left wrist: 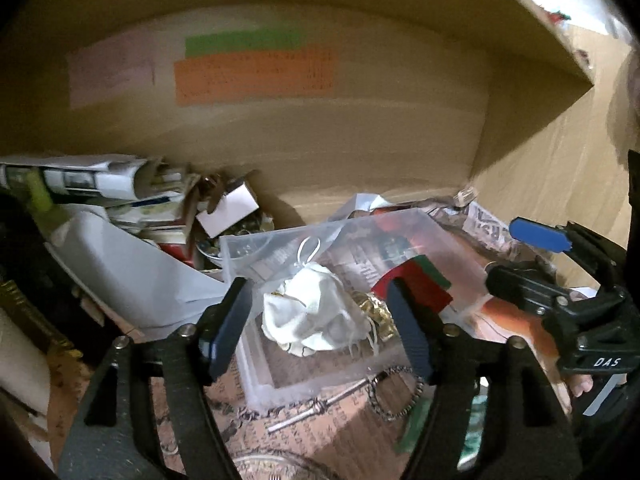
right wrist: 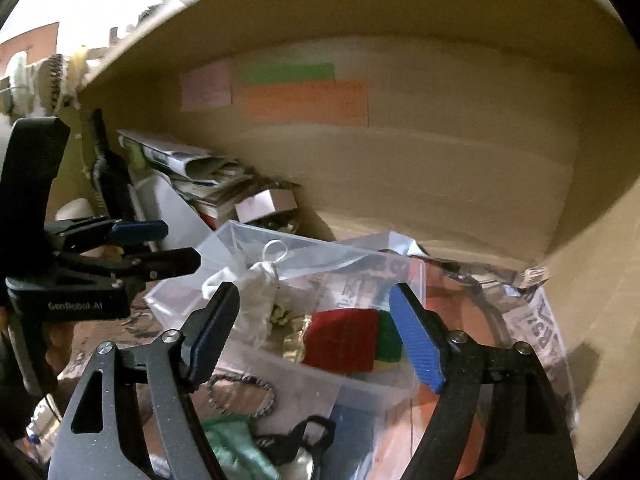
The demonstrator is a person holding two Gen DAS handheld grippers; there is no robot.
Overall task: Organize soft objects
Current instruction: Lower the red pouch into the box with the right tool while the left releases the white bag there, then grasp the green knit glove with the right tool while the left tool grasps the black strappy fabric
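A clear plastic bin (left wrist: 256, 376) (right wrist: 180, 288) stands on newspaper inside a wooden cupboard. In it lie a white drawstring pouch (left wrist: 316, 316) (right wrist: 256, 296), a gold pouch (left wrist: 374, 308) (right wrist: 294, 340) and a red-and-green soft block (left wrist: 416, 284) (right wrist: 344, 340). My left gripper (left wrist: 320, 328) is open just above the bin, its fingers either side of the white pouch. My right gripper (right wrist: 316, 332) is open above the bin, framing the red block. Each gripper shows at the edge of the other's view (left wrist: 532, 248) (right wrist: 156, 248).
Rolled newspapers (left wrist: 100, 180) (right wrist: 192, 164) and a small white box (left wrist: 232, 208) pile at the back left. A chain (left wrist: 400, 392) (right wrist: 240, 392), a green cloth (right wrist: 236, 448) and a black strap (right wrist: 300, 436) lie before the bin. Coloured paper notes (left wrist: 256, 76) stick on the back wall.
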